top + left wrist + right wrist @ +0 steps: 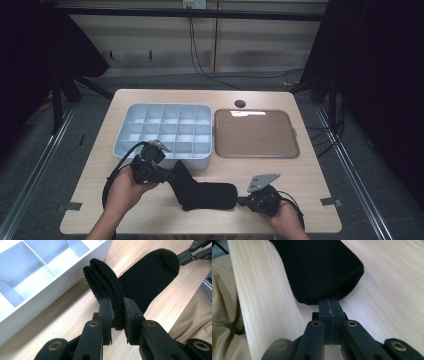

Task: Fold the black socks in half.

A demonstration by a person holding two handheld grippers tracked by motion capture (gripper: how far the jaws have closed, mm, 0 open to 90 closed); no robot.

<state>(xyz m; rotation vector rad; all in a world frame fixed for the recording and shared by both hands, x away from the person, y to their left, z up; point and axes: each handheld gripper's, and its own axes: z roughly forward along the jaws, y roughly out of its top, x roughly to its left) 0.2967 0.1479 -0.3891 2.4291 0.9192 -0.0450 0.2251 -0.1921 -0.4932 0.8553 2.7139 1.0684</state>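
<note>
Your left gripper [117, 315] clamping the ribbed cuff of the black knitted sock [207, 192], your right gripper [329, 305] pressed fully together at its toe, toe edge hidden behind the jaws, pinch unclear.

grey carpet floor [40, 165], dark curtains [390, 75]

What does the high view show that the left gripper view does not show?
High view alone: the brown tray, the whole table and the right hand-held gripper, jaws shut at the black sock's toe end.

Left gripper view alone: up close, the left hand-held gripper is shut on the sock's ribbed cuff.

Both: the sock lying on the wood, and the white divided box beside it.
</note>
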